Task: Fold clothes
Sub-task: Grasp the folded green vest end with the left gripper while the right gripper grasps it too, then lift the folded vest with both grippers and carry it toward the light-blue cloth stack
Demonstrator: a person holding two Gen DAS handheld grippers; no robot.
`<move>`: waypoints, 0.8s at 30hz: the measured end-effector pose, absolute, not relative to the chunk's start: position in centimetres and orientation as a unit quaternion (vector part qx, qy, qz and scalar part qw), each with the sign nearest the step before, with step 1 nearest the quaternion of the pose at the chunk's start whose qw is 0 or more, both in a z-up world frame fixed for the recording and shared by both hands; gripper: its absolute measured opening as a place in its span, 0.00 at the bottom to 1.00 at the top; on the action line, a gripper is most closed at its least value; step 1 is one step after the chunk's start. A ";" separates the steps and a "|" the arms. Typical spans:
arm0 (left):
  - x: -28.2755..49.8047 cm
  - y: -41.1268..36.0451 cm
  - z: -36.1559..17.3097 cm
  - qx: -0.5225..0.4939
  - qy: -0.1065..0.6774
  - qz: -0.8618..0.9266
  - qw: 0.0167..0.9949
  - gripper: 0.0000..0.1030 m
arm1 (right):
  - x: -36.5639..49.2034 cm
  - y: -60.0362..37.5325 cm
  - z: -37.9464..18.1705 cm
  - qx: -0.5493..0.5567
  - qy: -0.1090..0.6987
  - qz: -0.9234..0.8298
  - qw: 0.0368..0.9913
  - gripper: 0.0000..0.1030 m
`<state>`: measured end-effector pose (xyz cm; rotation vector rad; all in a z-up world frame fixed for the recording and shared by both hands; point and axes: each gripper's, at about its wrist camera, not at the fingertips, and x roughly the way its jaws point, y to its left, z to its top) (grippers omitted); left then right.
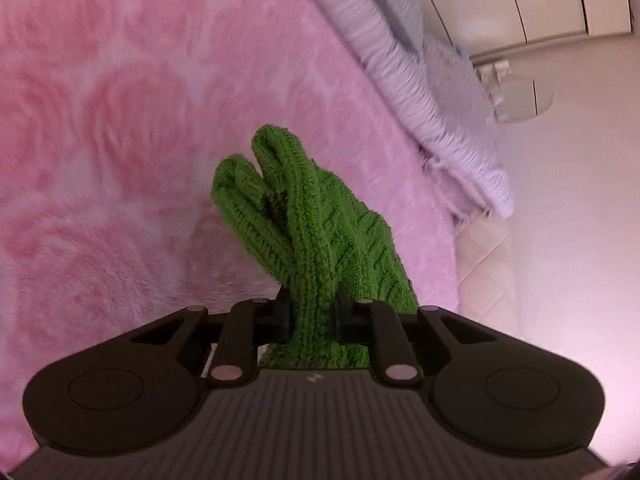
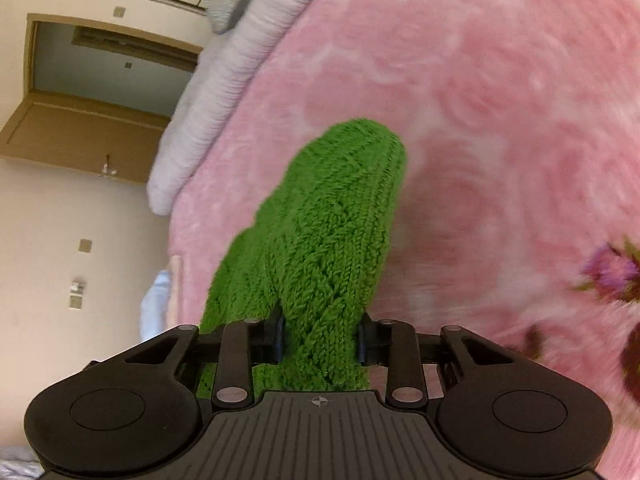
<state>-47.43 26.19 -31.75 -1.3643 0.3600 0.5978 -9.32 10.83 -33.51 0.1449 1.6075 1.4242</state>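
Left gripper (image 1: 311, 316) and right gripper (image 2: 320, 338) each clamp the green knit garment (image 1: 316, 232) between their jaws, lifted off the pink blanket (image 1: 120, 120). Judged step: pick-up; next, spread it flat.

Both wrist views look steeply down, close over the pink blanket (image 1: 120, 140), sharing it.

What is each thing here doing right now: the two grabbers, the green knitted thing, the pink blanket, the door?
Left gripper: shut on the green knit.
Right gripper: shut on the green knit.
Green knit: pinched, lifted off the blanket.
Pink blanket: spread flat.
Pillows: lying along the blanket's edge.
Door: open.
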 end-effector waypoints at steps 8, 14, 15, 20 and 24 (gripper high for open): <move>-55.6 24.3 -19.5 -0.608 0.088 0.336 0.714 0.14 | -15.2 15.9 -22.2 0.037 0.651 0.634 0.417 0.30; -64.4 24.1 -15.5 -0.592 0.030 0.369 0.716 0.14 | -23.3 20.6 -17.1 0.013 0.617 0.688 0.381 0.30; -66.0 24.5 -15.1 -0.591 0.027 0.371 0.716 0.14 | -25.1 21.3 -16.5 0.012 0.613 0.694 0.378 0.30; -76.3 26.8 -13.3 -0.583 0.028 0.370 0.723 0.14 | -34.9 23.7 -14.8 0.014 0.600 0.706 0.377 0.30; -84.4 29.6 -12.5 -0.576 0.048 0.376 0.725 0.14 | -43.5 25.8 -14.9 0.031 0.610 0.695 0.380 0.30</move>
